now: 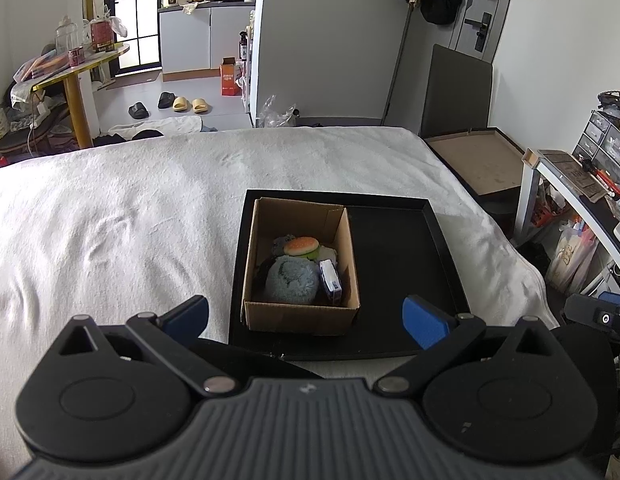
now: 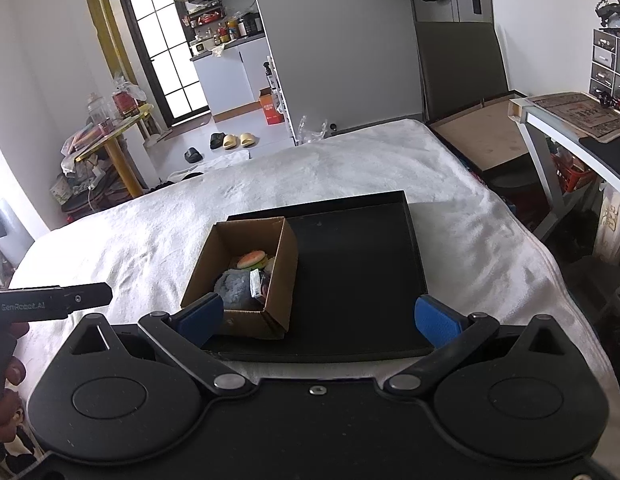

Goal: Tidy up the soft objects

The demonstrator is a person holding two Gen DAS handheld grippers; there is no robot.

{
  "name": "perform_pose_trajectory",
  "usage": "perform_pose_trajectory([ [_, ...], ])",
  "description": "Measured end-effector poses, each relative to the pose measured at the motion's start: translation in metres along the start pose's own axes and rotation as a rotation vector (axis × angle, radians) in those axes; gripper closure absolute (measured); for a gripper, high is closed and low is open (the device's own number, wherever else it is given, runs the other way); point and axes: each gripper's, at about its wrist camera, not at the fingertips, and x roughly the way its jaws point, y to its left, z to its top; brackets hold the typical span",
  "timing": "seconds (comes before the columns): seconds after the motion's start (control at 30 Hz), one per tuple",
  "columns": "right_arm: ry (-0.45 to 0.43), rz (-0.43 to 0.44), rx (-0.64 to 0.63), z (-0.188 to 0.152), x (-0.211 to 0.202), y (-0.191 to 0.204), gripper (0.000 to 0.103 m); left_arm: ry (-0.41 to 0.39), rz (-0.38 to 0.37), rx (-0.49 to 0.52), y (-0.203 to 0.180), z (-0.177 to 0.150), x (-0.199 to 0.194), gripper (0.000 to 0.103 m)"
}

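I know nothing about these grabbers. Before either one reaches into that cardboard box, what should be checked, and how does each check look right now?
1. Left gripper open and holding nothing: ok.
2. Right gripper open and holding nothing: ok.
3. Cardboard box upright, top open, sitting at the left side of the black tray: ok.
4. Soft things within view: burger toy sits on top, fluffy blue ball nearer the front: ok.
5. Small carton wedged against the box's right wall; soft or not: cannot tell.
6. Anything more buried underneath: cannot tell.
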Motion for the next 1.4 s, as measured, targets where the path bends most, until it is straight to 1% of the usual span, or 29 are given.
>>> perform_pose_trajectory([
  [1.4,0.006,-0.001,-0.012,-0.0001,0.0027,0.0065,0.0,0.005,0.001,0.007,-0.0006,-0.0006,0.003,0.001],
])
